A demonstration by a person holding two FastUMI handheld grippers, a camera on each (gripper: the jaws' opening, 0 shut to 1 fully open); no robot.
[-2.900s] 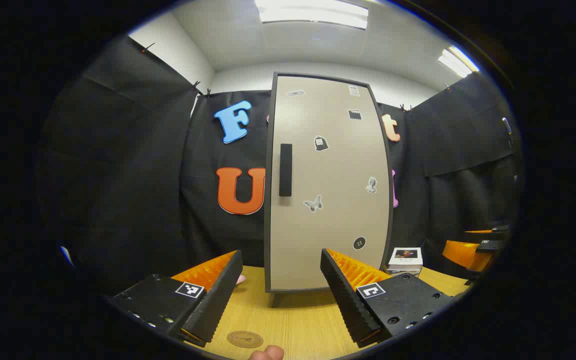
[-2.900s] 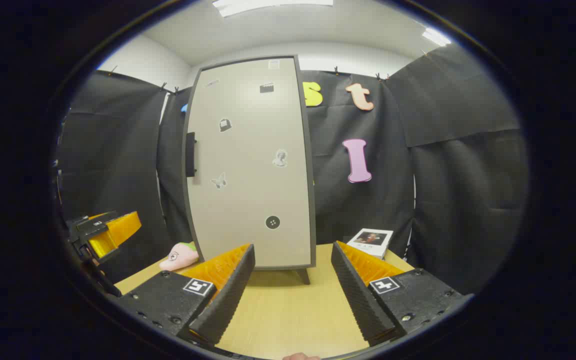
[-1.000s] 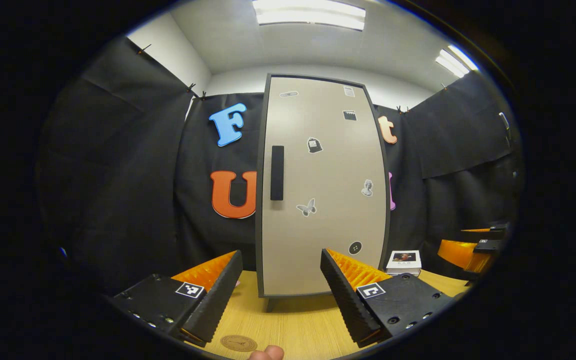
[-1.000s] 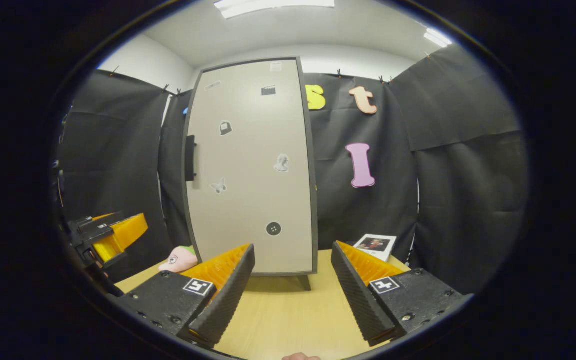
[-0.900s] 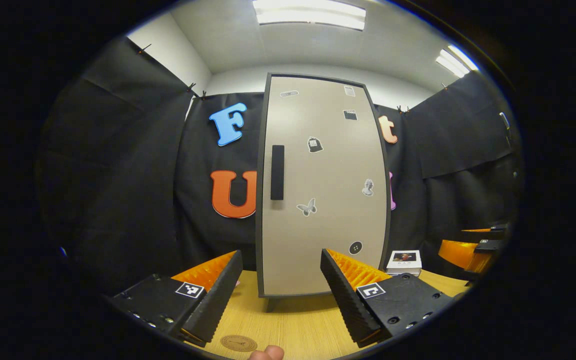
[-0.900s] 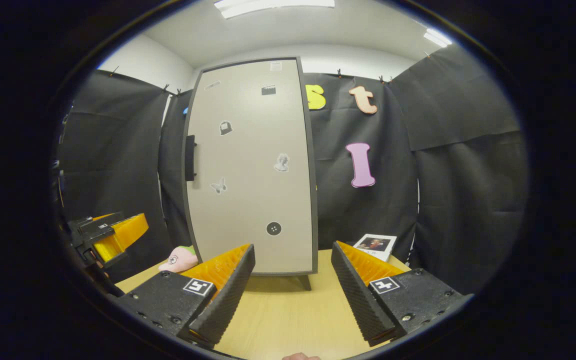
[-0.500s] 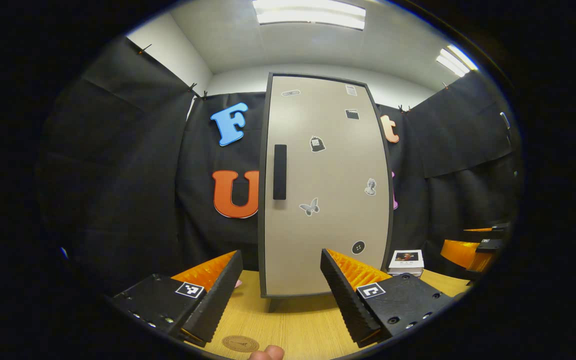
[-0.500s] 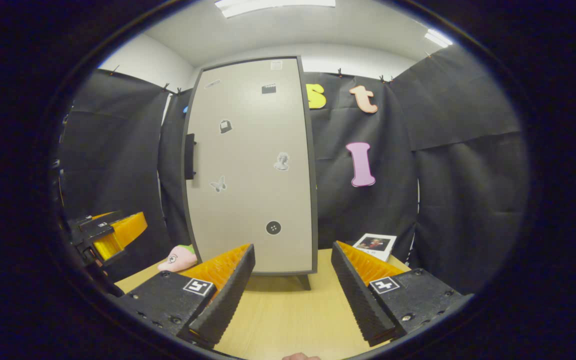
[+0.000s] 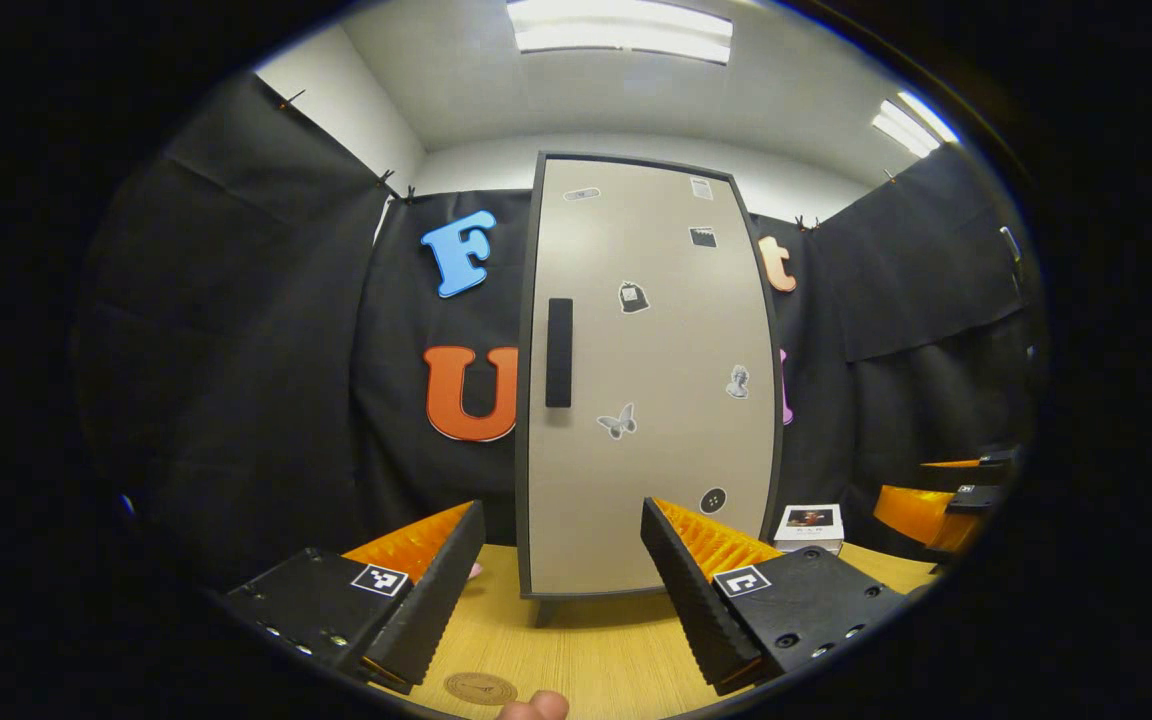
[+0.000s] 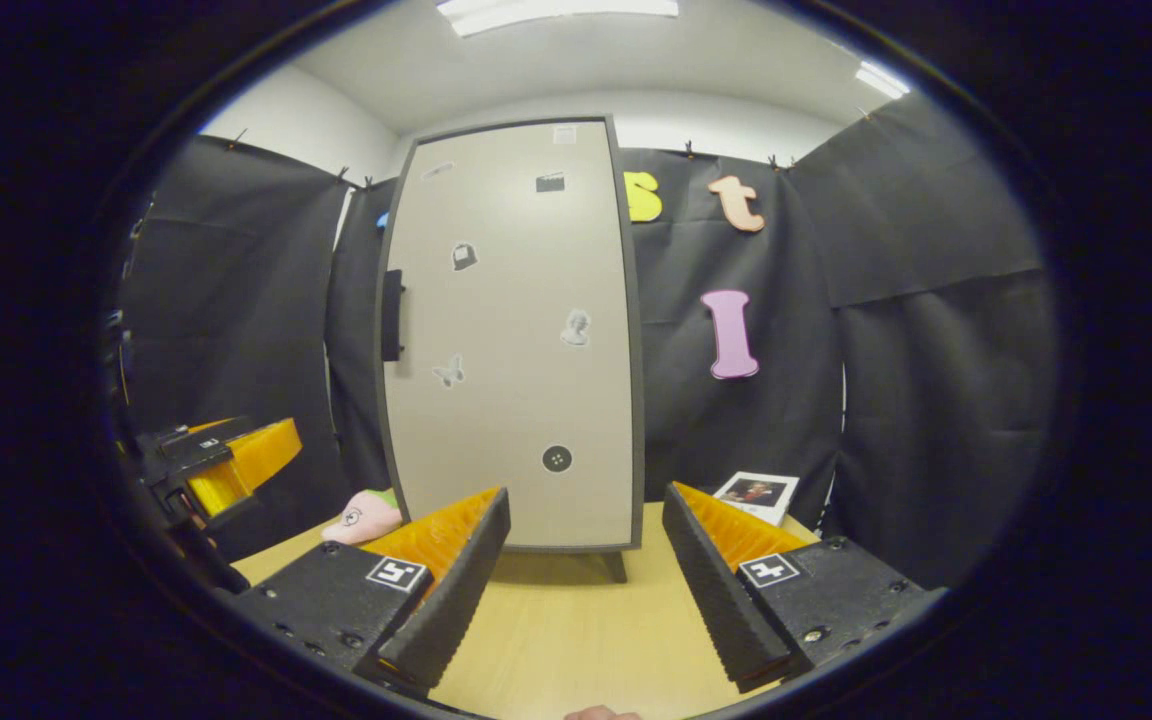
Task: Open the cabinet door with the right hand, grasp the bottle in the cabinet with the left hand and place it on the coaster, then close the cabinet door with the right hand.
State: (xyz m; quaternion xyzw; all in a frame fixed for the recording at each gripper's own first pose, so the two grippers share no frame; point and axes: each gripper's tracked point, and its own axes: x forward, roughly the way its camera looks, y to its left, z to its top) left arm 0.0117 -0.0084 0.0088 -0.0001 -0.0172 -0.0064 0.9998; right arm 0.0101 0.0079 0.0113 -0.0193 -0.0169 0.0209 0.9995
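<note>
Standing shut on the wooden table [image 9: 586, 660], the cabinet [image 9: 651, 400] was the big thing to go by, so every place is told from it. Left of the cabinet, in the right gripper view, a pink soft toy [image 10: 361, 518] lay on the table near the cabinet's foot. In front of the cabinet and a bit to its left, in the left gripper view, the round coaster [image 9: 480, 688] lay flat at the near edge of the table. The left gripper [image 9: 561, 575] was held low in front of the cabinet with its two fingers spread wide and nothing between them. On the left side of the cabinet door sat the dark handle [image 9: 559, 352], a tall thin bar. It looked hard and stiff, and it seemed the best place to take hold, with the fingers closing across the bar from both sides. The door looked light and would likely swing from its right edge. The right gripper [image 10: 586, 580] was in front of the cabinet too, well apart from the handle, fingers wide open and empty. Right of the cabinet lay a small white box [image 10: 758, 495]. The bottle was hidden behind the closed door, so how it would feel could not be told.
</note>
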